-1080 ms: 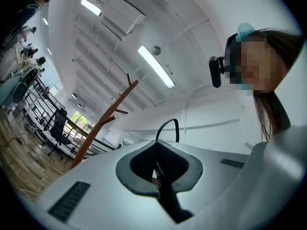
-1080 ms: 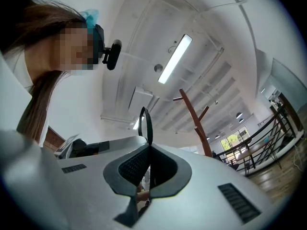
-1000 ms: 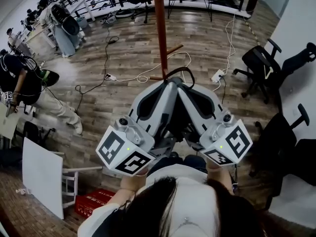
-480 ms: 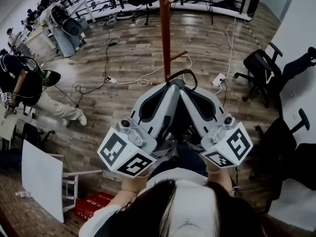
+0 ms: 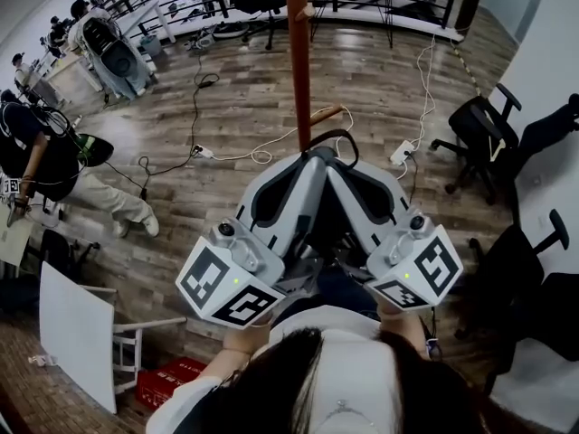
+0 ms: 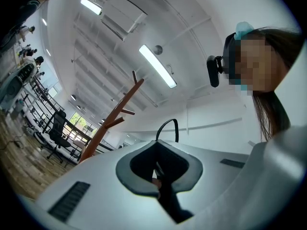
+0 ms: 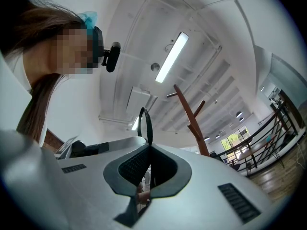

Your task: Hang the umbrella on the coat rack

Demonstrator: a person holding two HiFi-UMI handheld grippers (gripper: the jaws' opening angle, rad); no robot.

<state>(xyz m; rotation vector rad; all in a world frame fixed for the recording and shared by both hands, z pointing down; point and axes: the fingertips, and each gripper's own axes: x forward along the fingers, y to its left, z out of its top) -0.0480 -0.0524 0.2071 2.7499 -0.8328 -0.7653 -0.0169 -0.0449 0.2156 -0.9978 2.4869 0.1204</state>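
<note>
Left claw (image 6: 156, 143) is pressed together, with something dark caught between its jaws. Right claw (image 7: 149, 145) is clamped down just the same. The two tips meet nose to nose, and a black strap loop (image 7: 149, 127) stands up from that meeting point, open and free. The umbrella (image 5: 317, 224) itself shows only as a dark shape tucked down between the two claw bodies in the head view, so I read both claws as pinching it near the base of the loop; how it hangs below is hidden.

At 12 o'clock from the tips stands the coat rack (image 5: 297, 61), a reddish wooden pole. The lower peg (image 5: 326, 114) angles off toward 2 o'clock, just beyond the loop but not touching it. A higher peg (image 5: 308, 11) sits further up the pole.

White cables (image 5: 271, 138) trail across the wooden floor round the rack's foot, black office chairs (image 5: 479, 134) sit at 3 o'clock, and a person (image 5: 41, 161) is over at 9 o'clock.

My read is that this is the approach, with nothing hung yet. The next move calls for carrying the loop forward and over the peg's tip, keeping it open, then settling it down behind the tip before either claw lets go.
</note>
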